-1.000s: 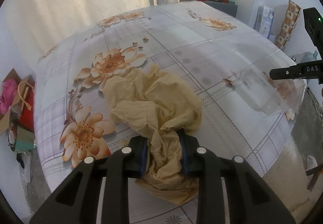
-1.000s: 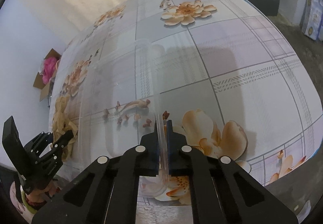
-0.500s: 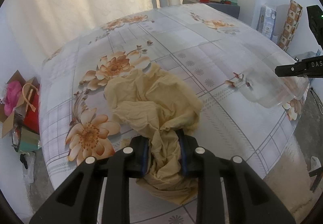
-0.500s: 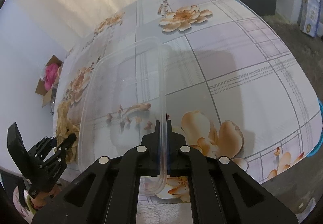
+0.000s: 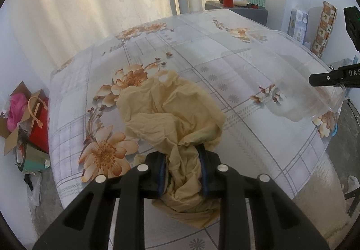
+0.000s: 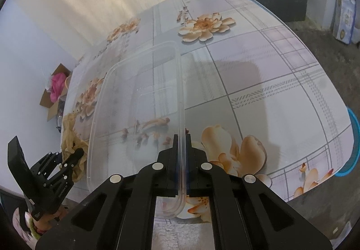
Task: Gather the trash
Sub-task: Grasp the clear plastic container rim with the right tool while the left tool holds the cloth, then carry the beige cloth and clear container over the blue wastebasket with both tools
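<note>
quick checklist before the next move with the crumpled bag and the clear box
1. Left gripper clamped on the crumpled yellowish plastic bag: ok, bag bunched between the pads.
2. Right gripper clamped on the clear plastic container: ok, the rim sits between shut pads.
3. Container lifted off the floral tablecloth table: ok, tilted, with its shadow on the cloth.
4. Bag clear of the table: not ok, most of it lies on the cloth.
5. Container empty: ok.
6. Trash bin location: cannot tell, none identifiable.
</note>
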Action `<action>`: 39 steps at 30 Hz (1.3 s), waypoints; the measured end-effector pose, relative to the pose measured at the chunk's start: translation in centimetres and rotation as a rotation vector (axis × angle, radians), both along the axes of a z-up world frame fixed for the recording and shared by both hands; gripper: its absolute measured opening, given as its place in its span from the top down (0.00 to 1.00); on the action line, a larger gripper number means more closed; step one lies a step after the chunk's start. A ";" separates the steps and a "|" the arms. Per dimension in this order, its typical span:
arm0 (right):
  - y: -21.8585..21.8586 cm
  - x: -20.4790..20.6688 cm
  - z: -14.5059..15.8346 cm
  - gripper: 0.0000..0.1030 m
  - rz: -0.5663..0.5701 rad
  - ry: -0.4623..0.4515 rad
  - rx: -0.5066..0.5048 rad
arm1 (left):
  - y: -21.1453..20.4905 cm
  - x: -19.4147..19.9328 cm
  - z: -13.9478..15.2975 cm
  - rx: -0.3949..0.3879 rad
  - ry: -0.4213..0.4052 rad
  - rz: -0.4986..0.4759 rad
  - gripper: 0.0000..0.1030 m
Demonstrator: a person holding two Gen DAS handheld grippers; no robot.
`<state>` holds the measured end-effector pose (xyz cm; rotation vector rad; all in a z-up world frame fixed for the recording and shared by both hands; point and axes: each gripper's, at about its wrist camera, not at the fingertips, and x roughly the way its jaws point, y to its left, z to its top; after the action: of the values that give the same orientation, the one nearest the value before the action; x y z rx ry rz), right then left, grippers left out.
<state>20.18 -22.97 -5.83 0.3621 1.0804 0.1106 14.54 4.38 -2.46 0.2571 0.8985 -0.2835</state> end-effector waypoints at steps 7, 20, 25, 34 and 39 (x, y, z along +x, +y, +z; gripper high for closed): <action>-0.3 -0.4 0.2 0.97 0.000 -0.012 0.000 | 0.1 -0.4 0.6 -0.009 -0.014 0.006 0.78; -1.7 -2.4 1.7 0.97 -0.029 -0.054 0.024 | -0.7 -1.9 3.3 -0.041 -0.072 -0.003 0.78; -3.3 -3.9 2.3 0.97 -0.063 -0.077 0.041 | -2.4 -2.3 4.9 -0.052 -0.102 -0.038 0.78; -8.2 -7.6 2.9 0.97 -0.165 -0.117 0.071 | -7.4 -2.9 7.6 -0.065 -0.144 -0.138 0.78; -12.5 -10.5 3.1 0.97 -0.263 -0.138 0.080 | -11.7 -3.0 8.8 -0.084 -0.153 -0.231 0.78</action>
<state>9.72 -35.48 -2.73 0.5580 0.8854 -0.0551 11.58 -7.28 6.37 0.3008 0.7039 -0.5081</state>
